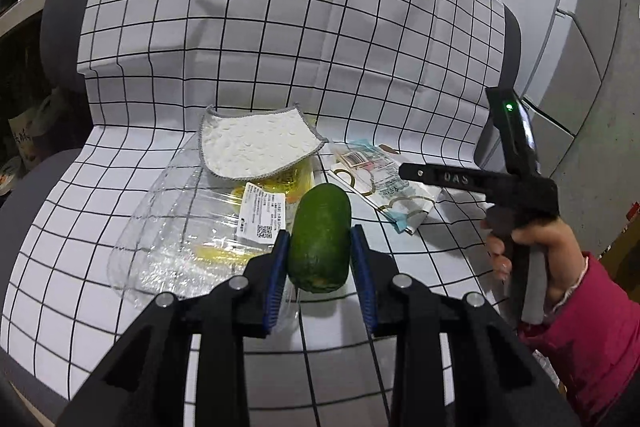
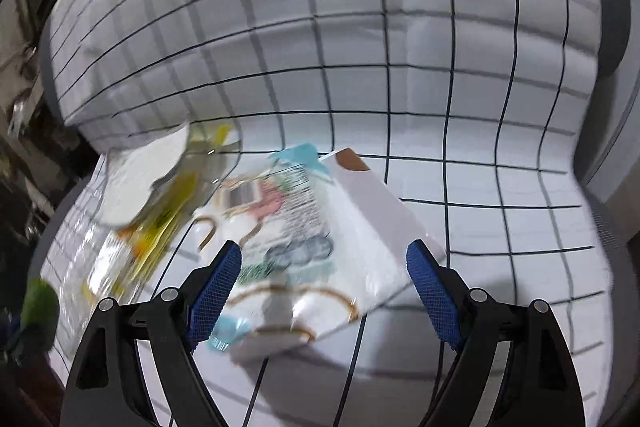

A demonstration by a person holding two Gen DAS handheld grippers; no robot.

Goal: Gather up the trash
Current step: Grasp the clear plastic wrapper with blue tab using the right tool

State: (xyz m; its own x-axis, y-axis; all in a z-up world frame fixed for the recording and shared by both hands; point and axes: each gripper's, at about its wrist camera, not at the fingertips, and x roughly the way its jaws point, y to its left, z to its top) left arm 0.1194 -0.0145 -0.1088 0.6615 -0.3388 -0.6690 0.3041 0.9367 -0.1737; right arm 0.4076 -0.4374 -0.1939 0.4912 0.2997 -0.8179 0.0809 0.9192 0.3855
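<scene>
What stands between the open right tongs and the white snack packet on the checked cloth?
Nothing visible does. The right tongs are open just above the snack packet, with no other thing in between. The white cloth and plastic wrap lie off to its left.

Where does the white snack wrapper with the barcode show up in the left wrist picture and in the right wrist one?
Left wrist view: the snack wrapper lies right of centre on the checked cloth, beyond the green fruit gripped in the left gripper.
Right wrist view: the wrapper fills the lower centre, blurred, just ahead of the open right gripper.
Shared landmark: the white round-cornered cloth, left of the wrapper in both.
</scene>
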